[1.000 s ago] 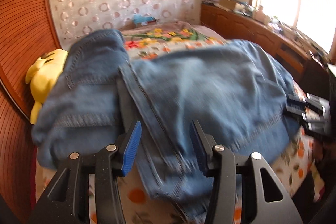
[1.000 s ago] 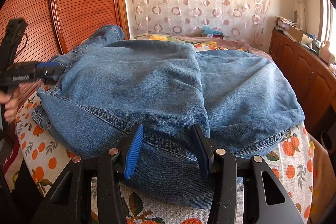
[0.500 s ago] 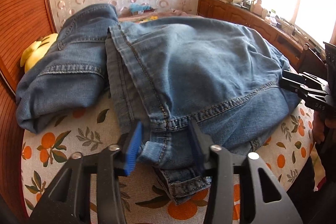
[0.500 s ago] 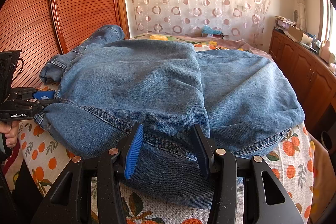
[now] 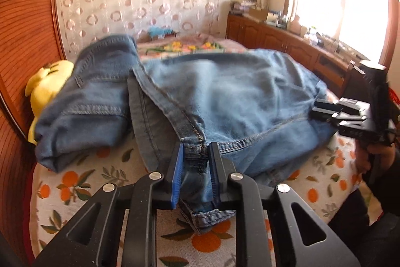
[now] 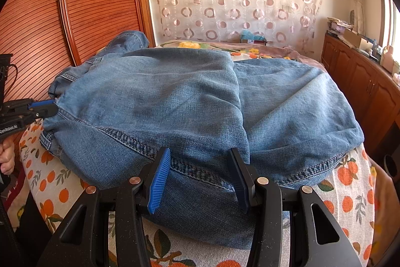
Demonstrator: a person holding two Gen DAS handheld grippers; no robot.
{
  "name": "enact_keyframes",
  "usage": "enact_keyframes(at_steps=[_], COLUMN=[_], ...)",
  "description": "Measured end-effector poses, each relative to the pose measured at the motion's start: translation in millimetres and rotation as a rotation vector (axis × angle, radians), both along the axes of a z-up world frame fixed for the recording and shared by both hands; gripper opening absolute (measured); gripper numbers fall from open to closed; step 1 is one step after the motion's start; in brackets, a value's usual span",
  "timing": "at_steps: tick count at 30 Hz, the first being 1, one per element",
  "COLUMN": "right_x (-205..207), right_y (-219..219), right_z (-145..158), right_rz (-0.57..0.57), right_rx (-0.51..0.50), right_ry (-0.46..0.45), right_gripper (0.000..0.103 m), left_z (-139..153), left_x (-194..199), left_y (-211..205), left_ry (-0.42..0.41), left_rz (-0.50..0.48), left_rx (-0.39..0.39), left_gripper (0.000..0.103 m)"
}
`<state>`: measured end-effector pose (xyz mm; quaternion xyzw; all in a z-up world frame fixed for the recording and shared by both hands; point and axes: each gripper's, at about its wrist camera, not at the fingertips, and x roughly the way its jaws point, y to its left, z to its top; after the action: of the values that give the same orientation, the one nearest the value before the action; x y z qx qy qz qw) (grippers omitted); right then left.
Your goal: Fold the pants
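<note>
Blue jeans [image 5: 237,96] lie spread across the bed, folded over themselves, one leg bunched at the far left. My left gripper [image 5: 196,162] is at their near edge and its jaws are closing, with a bunched seam of the denim pinched between the pads. In the right wrist view the same left gripper [image 6: 42,109] bites the left edge of the jeans [image 6: 175,96]. My right gripper [image 6: 198,177] stands open over the near hem, its fingers straddling flat denim without squeezing it. From the left wrist view the right gripper [image 5: 322,111] shows at the jeans' right edge.
An orange-print bed cover [image 5: 75,187] lies under the jeans. A yellow plush toy [image 5: 47,81] sits at the left beside slatted wooden doors [image 6: 75,4]. Wooden cabinets [image 6: 362,81] with clutter on top run along the right. A hand [image 6: 6,157] holds the left gripper.
The left gripper has moved in to the jeans' near edge and its jaws have narrowed onto the seam. The right gripper has not moved.
</note>
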<state>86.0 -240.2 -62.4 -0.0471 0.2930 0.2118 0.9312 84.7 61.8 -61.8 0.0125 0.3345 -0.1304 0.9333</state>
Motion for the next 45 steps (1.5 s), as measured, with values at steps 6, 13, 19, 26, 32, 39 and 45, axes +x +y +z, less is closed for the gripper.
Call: enact_keyframes(at_steps=[6,13,19,26,32,39,45], right_x=[-1.4,-10.6,-6.9,0.9,-26.1,-49.8,-53.0], right_y=[0.6,0.8,-3.8,-18.9,-33.1,-46.0,-46.8], right_z=[-0.7,-4.0,-3.7,9.4,24.0,13.2,10.3], right_rz=[0.015,0.083,0.093,0.060,0.061,0.067,0.079], right_rx=[0.025,-0.043,-0.079,-0.007,0.025,0.042,0.025], right_ry=[-0.011,0.007,0.043,0.062,0.002,0.017,0.053], right_gripper=[0.049,0.049,0.049,0.010,0.008,0.007,0.007], left_z=[24.1,10.5,0.8,-0.9,8.4,1.7,-24.9], left_x=[-17.1,-15.0,-14.2,-14.2,-19.5,-32.1,-34.9], left_y=[12.1,8.0,4.8,2.9,-2.3,-3.7,-1.6], left_ry=[-0.044,-0.006,0.016,0.032,0.006,0.030,0.098], left_rz=[-0.002,0.019,0.015,0.003,-0.008,-0.023,-0.011], left_rx=[-0.044,-0.022,-0.029,-0.035,-0.063,-0.067,-0.066], left_gripper=[0.021,0.021,0.021,0.021,0.021,0.021,0.021])
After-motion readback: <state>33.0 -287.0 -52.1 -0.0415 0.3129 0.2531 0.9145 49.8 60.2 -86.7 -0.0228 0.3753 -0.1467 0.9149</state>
